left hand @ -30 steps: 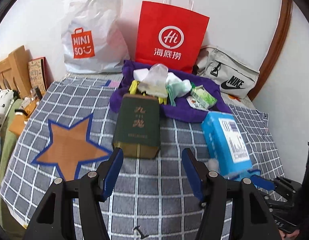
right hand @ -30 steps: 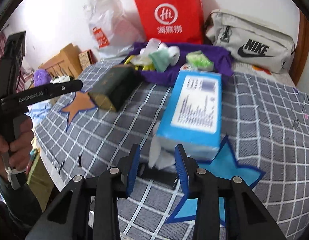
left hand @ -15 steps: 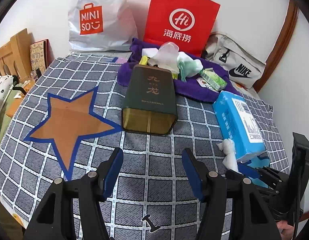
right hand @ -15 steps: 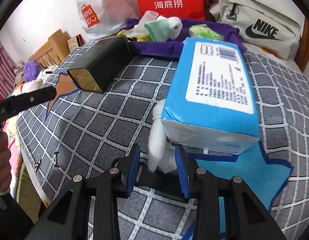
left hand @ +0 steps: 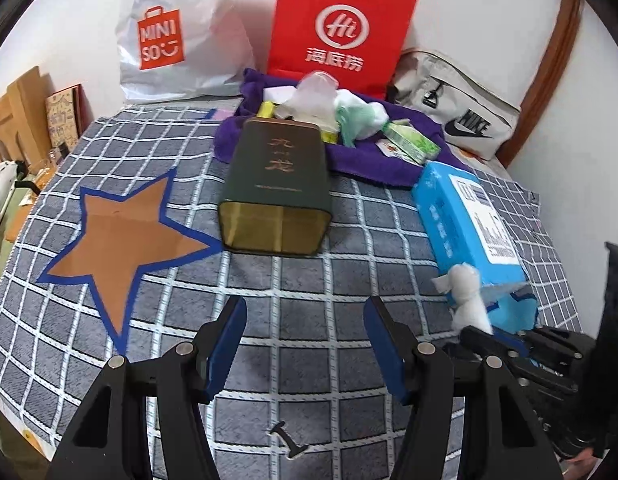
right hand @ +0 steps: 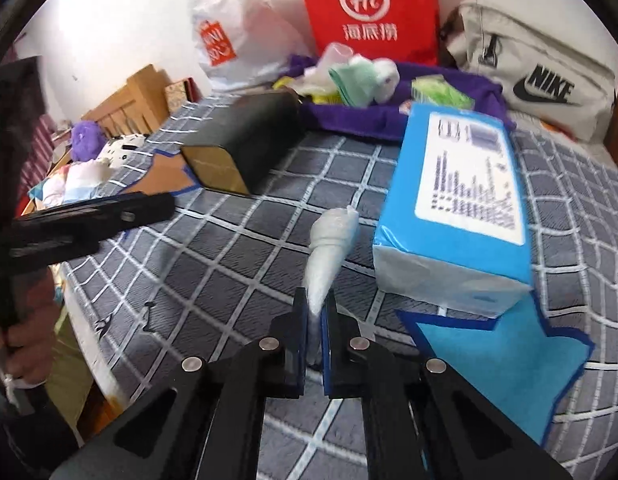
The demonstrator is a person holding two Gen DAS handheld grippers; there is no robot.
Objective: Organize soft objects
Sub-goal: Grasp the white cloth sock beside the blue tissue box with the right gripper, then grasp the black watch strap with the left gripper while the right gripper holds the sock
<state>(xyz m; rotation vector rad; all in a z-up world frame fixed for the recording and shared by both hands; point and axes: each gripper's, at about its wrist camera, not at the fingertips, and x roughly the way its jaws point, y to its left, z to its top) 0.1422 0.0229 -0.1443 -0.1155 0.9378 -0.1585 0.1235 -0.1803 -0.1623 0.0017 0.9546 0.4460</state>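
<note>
Right gripper (right hand: 316,322) fingers pinch the white tissue (right hand: 329,248), left gripper (left hand: 303,346) wide open; I'd pull slow so it won't tear.

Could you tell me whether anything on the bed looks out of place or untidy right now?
Yes: the dark green tin lies tipped on its side with its open mouth facing the camera, and a jumble of small packets is heaped on the purple cloth.

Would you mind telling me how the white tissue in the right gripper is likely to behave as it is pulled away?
The white tissue looks twisted and crumpled, so probably floppy and very light. Pinched thin in the right gripper, it may tear if tugged hard. The blue tissue pack beside it seems soft and might shift.
</note>
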